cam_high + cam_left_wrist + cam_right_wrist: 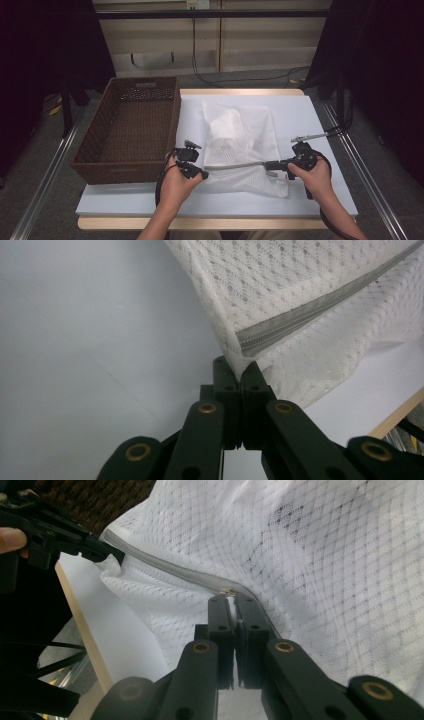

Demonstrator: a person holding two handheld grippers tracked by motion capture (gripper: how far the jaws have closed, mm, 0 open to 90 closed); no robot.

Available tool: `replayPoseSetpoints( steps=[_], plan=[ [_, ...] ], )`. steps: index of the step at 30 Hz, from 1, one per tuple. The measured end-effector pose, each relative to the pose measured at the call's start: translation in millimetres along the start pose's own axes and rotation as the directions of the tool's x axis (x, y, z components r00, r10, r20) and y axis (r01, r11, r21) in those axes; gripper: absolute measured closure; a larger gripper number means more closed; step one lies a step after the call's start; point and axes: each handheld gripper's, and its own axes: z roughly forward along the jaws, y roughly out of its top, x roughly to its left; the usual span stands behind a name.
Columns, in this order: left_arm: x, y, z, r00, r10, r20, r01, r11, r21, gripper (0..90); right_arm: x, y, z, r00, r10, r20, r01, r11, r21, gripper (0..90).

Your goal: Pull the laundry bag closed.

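A white mesh laundry bag lies on the white table top, with a grey zipper running across its near end. My left gripper is shut on the bag's left corner, right by the zipper's end; in the left gripper view the jaws pinch the mesh edge. My right gripper is shut on the zipper pull at the right part of the zipper, its jaws closed around it. The zipper stretches away to the other gripper.
A dark brown wicker basket stands at the table's left, empty, right beside my left hand. The table's wooden front edge is near the forearms. Cables lie on the floor behind the table.
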Motion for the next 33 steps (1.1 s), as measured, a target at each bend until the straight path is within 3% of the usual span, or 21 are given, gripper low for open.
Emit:
replayPoseSetpoints(
  steps=[20, 21, 25, 33],
  plan=[
    [-0.7, 0.3, 0.8, 1.0000, 0.006, -0.002, -0.006, 1.0000, 0.002, 89.1, -4.9, -1.6, -8.5, 0.9992, 0.003, 0.039, -0.003, 1.000, -0.007, 86.8],
    [-1.0, 0.1, 0.9, 1.0000, 0.002, 0.000, -0.002, 1.0000, -0.003, 89.1, -7.3, -1.7, -10.8, 0.9998, 0.014, 0.011, -0.013, 1.000, -0.020, 86.8],
    [-0.3, -0.2, 1.5, 0.9999, 0.002, -0.013, -0.002, 1.0000, 0.004, 89.1, -3.9, -0.7, -8.9, 0.9996, -0.006, 0.028, 0.006, 1.000, -0.003, 86.8],
    [0.7, -0.5, 1.0, 1.0000, 0.005, -0.008, -0.005, 1.0000, 0.002, 89.1, -6.0, -0.7, -9.6, 0.9999, 0.002, 0.014, -0.002, 1.000, -0.009, 86.8]
  ],
)
